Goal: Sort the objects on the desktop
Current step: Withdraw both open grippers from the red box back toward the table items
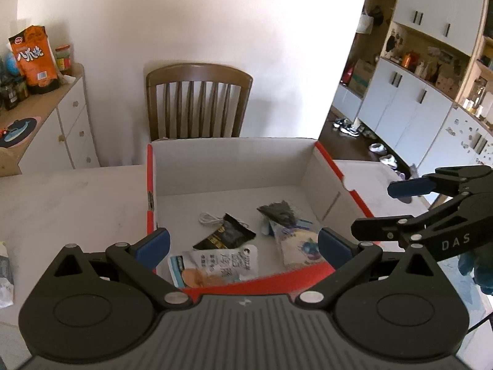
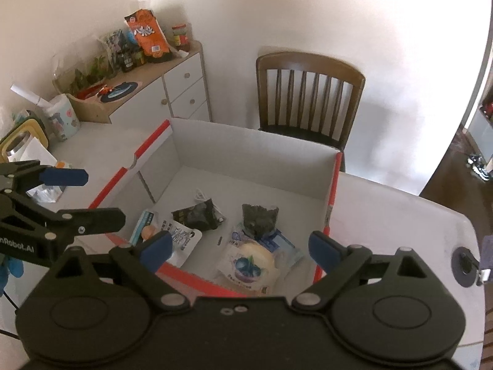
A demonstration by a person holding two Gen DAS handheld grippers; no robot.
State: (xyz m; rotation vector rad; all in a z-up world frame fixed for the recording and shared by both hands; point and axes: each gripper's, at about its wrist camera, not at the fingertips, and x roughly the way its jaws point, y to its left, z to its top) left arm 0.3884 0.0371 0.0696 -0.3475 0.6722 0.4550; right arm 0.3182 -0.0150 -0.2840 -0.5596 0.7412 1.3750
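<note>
Left wrist view shows the left gripper [image 1: 243, 246] gaping wide, empty, above the red-edged box [image 1: 339, 169]. Right gripper [image 2: 242, 248] gapes too, empty, over the snack packets [image 2: 249, 265].

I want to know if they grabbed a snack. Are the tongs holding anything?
No. The left tongs and right tongs both stand wide open with nothing between them, above the box. The snack packets lie inside.

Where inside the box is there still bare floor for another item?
The box is bare along its far wall, beyond the white cable and dark packet. The near half is crowded with the blueberry bun and white pouch.
</note>
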